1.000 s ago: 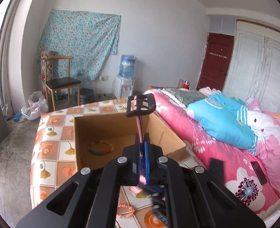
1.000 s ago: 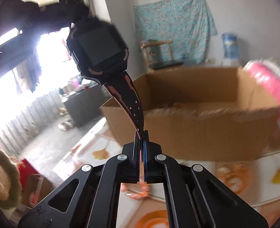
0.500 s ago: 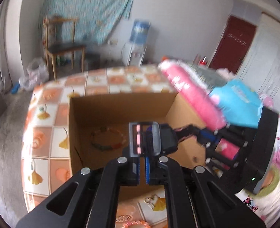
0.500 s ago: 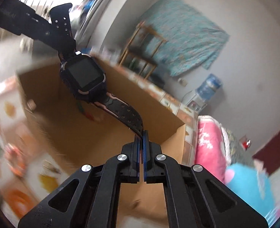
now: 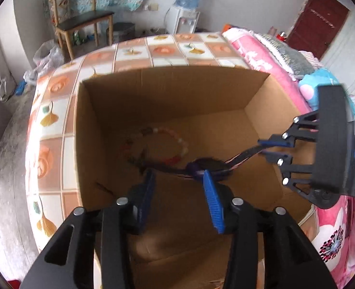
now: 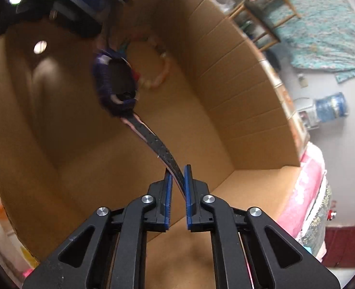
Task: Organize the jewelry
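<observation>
Tiled surface [image 5: 138,50] carrying open cardboard box [image 5: 172,91], pink-quilted bed [image 5: 261,55] along one side, chair and water dispenser against far wall.

Watch [image 5: 208,166] hanging inside the box, low over the floor panel, partly over beaded bracelet [image 5: 165,139] already lying there. Right claw [image 6: 176,175] barely parted, strap end between the pads; contact hard to confirm, so cannot tell whether pinching or just released. Left claw [image 5: 177,180] spread wide, holding nothing, right beside the watch body.

Risks:
- Strap snagging on a right pad during pull-out, dragging the watch back over the wall.
- Watch dropping onto the bracelet, tangling (buckle end looks closest to the beads).
- Left claw fingers clipping the watch or the near box wall on withdrawal.

View differences: left wrist gives the whole box, the surface around it, and the right claw from the side. Right wrist gives the strap-to-pad gap and the watch face close up (blurred), nothing of the surface beyond the box.
</observation>
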